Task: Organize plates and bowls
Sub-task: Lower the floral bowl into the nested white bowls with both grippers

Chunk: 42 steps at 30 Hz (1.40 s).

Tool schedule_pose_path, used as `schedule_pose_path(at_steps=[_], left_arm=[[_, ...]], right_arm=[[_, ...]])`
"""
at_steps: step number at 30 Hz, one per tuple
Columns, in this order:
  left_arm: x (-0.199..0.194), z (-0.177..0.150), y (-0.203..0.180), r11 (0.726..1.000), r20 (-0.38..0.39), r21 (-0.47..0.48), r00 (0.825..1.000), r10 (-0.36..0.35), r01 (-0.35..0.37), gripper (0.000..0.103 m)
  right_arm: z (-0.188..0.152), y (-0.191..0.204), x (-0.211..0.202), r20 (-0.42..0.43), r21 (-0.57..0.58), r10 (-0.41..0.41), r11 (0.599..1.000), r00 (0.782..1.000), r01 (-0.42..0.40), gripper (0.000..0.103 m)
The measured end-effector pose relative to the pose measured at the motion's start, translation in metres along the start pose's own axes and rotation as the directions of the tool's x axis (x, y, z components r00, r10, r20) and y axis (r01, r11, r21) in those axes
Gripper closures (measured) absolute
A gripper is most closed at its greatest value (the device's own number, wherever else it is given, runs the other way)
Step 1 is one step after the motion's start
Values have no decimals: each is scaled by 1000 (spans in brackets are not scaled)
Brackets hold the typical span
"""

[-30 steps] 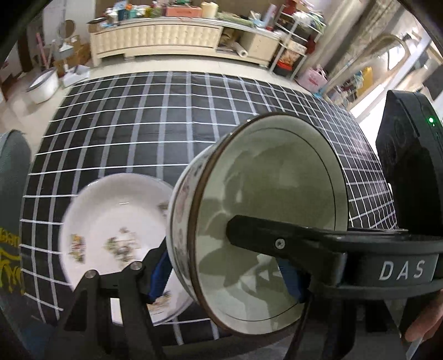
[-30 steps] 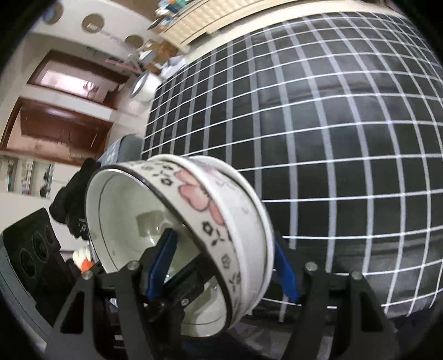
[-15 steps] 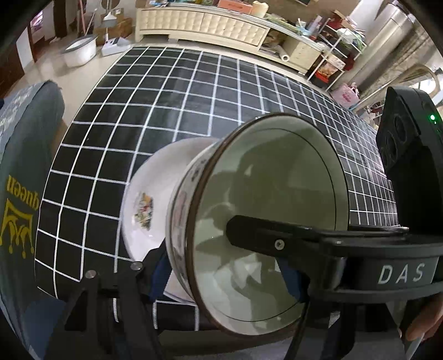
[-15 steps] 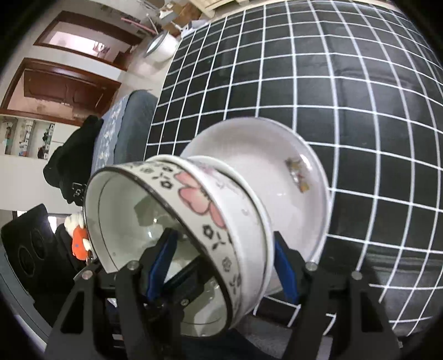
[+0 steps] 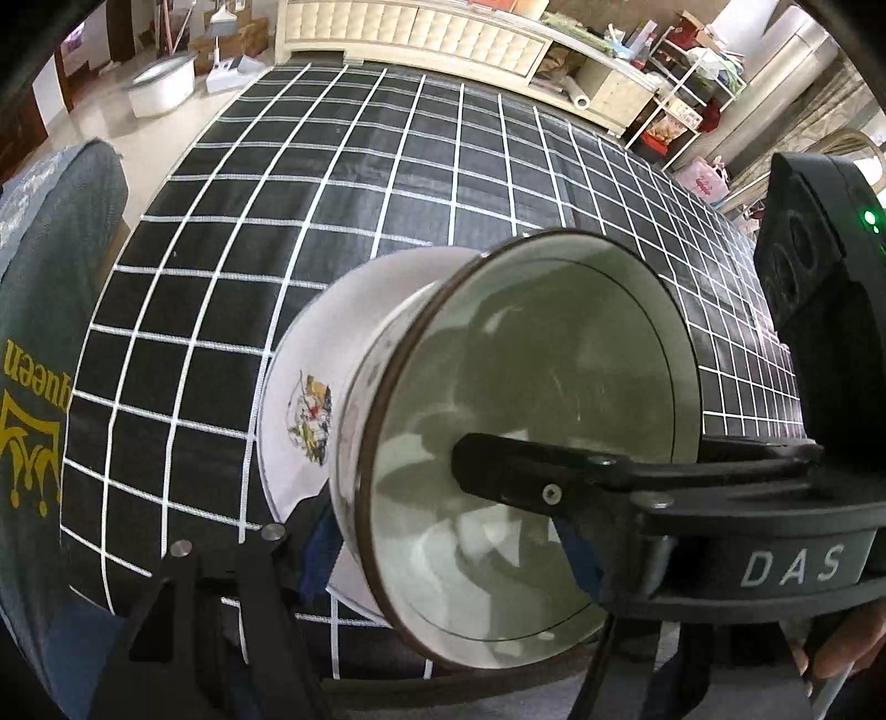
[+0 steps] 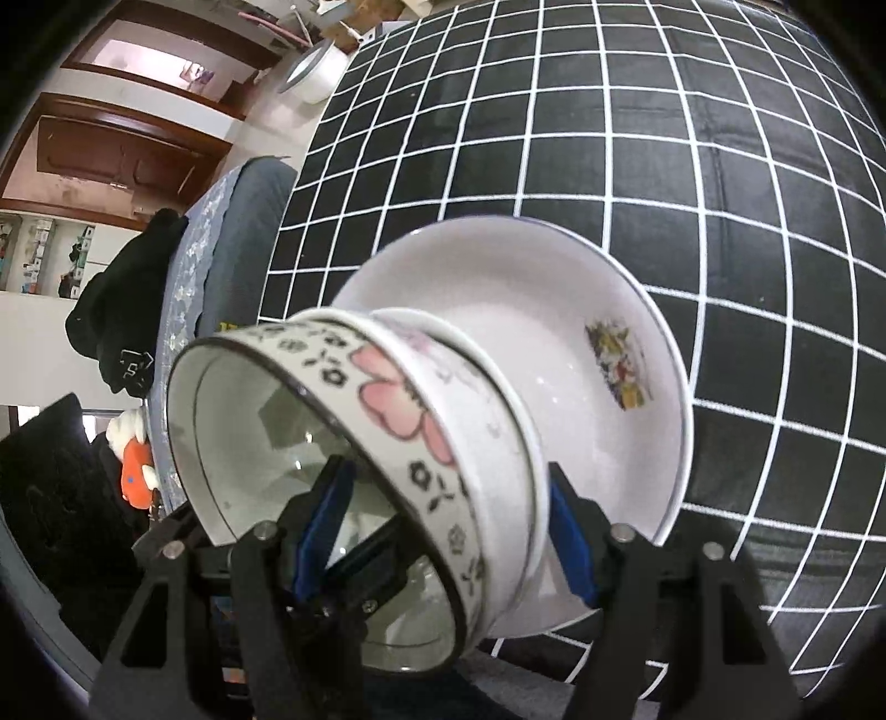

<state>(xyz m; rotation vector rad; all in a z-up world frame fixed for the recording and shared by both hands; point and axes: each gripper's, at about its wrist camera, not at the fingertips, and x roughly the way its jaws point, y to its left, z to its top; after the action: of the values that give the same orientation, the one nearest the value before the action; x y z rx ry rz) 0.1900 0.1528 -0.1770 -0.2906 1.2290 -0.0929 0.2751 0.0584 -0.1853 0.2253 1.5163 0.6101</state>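
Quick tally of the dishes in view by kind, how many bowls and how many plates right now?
Floral bowls: 2, a nested pair gripped by both the left gripper and right gripper.
White plates: 1, on the checked tablecloth.
Total: 3 dishes.

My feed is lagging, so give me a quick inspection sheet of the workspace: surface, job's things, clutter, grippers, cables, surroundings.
Surface: black tablecloth with a white grid.
Job's things: floral bowl held over a white plate; contact between them cannot be told.
Clutter: nothing seen on the cloth.
Grippers: left gripper and right gripper each clamp the bowl's wall at opposite sides of the rim.
Cables: nothing seen.
Surroundings: cream cabinet, white basin on the floor, padded chair, wooden doors.
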Motion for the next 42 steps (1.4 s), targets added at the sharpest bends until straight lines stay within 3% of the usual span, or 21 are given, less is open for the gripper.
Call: schedule_pose_path(at_steps=[9, 14, 19, 42], left_arm=[[-1, 2, -8, 997, 24, 53, 999, 47, -48, 37], [0, 0, -16, 994, 36, 85, 997, 64, -67, 37], [-3, 0, -22, 990, 43, 104, 995, 88, -92, 38], [-38, 1, -30, 980, 135, 120, 981, 140, -157, 38]], right_arm=[[-1, -8, 2, -20, 18, 21, 1000, 1000, -20, 28], [-3, -5, -2, -13, -9, -26, 1000, 1000, 26, 28], [-3, 7, -14, 55, -70, -135, 988, 989, 139, 28], [-19, 17, -63, 172, -112, -131, 982, 976, 152, 28]])
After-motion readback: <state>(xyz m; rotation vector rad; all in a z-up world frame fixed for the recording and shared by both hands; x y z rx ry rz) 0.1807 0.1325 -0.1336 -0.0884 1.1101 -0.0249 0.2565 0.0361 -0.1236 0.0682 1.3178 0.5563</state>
